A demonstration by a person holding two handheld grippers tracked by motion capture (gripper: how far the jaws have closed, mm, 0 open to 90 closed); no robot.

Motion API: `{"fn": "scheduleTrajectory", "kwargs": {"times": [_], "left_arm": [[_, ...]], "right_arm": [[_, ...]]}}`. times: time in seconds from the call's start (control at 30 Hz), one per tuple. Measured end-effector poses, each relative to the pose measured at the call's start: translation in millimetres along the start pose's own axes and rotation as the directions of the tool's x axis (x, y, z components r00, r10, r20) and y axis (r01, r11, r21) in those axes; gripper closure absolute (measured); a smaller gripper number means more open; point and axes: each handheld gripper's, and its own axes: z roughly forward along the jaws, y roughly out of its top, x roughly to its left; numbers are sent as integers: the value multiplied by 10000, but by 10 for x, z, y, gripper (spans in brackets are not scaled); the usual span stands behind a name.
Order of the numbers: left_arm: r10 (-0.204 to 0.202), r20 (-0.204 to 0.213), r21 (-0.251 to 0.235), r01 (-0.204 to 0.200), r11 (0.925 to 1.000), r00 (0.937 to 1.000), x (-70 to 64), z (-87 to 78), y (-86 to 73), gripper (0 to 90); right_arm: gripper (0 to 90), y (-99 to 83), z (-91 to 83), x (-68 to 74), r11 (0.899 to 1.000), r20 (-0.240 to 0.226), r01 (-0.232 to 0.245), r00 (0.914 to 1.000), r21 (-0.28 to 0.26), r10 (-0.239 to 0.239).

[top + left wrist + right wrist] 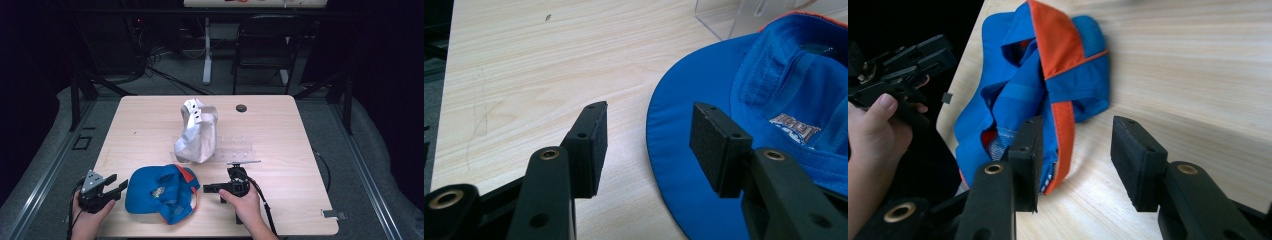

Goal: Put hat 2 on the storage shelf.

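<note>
One cap (161,194) (upturned), brim cut off

Table (150,120): pale wood-grain top, smooth, low sheen, with faint scuffs toward the left. Blue cap (160,192), near left: woven cloth, matt, with stitched seams, orange cloth panels and trim (1058,45), and an embroidered patch inside (796,129); its brim (674,150) is smoother with a slight sheen. White cap (197,132), mid-table: matt cloth, creased. Clear stand (235,147) beneath it: transparent plastic, glossy. Left gripper (646,145) and right gripper (1075,160): black matt plastic jaws with brass-coloured metal inserts; the pads (709,150) are dark, rough and foam-like. Grey plate (91,181) on the left gripper: dull and smooth. Far chair (265,45): black metal frame.
</note>
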Motion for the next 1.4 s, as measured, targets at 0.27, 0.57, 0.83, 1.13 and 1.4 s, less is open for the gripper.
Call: {"fn": "scheduleTrajectory", "kwargs": {"times": [0.27, 0.57, 0.83, 1.13, 1.4], "left_arm": [[115, 33, 112, -115, 9999, 9999, -14, 1, 7, 498], [49, 23, -10, -49, 10000, 10000, -14, 12, -3, 498], [52, 28, -15, -52, 10000, 10000, -14, 13, -3, 498], [117, 60, 110, -117, 9999, 9999, -13, 3, 3, 498], [88, 33, 108, -89, 9999, 10000, -19, 10, 2, 498]], "right_arm": [[572, -47, 231, 25, 9977, -197, 43, 9998, 678, -29], [582, -87, 444, 34, 9947, -440, 193, 9989, 1014, -149], [591, -108, 547, 53, 9920, -719, 324, 9971, 1223, -237], [639, -169, 537, -17, 9883, -1025, 68, 9947, 1525, 90], [769, -159, 513, -11, 9865, -1252, -207, 9913, 1624, 414]]}}
